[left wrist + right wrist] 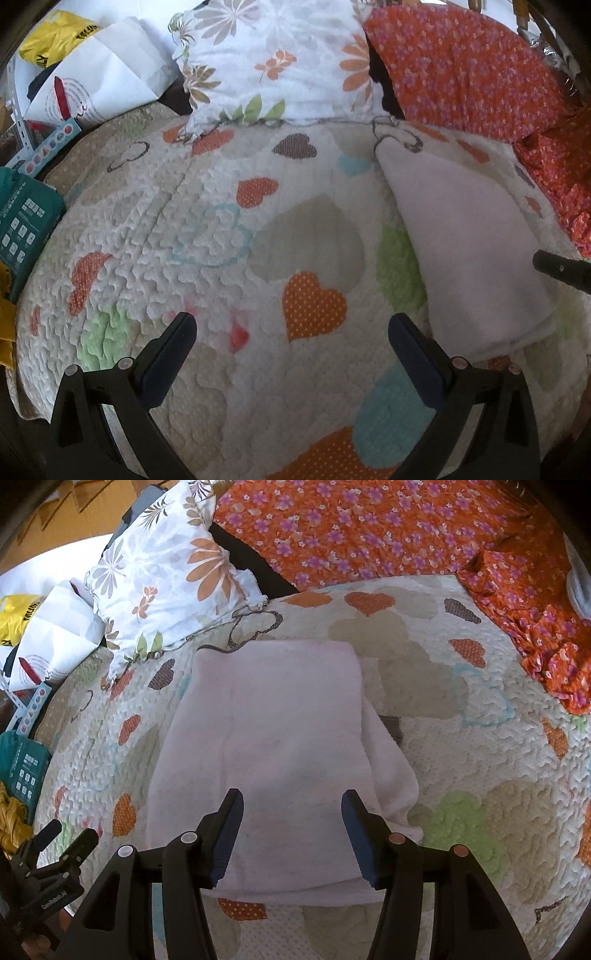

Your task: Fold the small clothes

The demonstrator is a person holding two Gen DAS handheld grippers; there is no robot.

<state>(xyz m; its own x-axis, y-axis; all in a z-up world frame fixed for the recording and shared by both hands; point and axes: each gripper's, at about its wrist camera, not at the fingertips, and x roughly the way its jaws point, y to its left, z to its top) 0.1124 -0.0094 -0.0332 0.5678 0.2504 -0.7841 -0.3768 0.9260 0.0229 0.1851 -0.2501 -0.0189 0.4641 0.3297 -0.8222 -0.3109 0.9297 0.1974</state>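
A pale pink folded cloth (273, 738) lies flat on the heart-patterned quilt (461, 775); it also shows in the left wrist view (469, 258) at the right. My right gripper (291, 805) is open and empty, just above the cloth's near end, fingers apart over it. My left gripper (291, 328) is open and empty over bare quilt (184, 240), to the left of the cloth. The left gripper also shows at the lower left of the right wrist view (70, 830). A right gripper finger (561, 267) pokes in at the right edge of the left wrist view.
A floral white pillow (273, 62) and an orange flowered fabric (388, 528) lie at the far side. A white paper bag (107, 77), a yellow bag (59, 37), and a teal box (22, 225) sit at the left edge.
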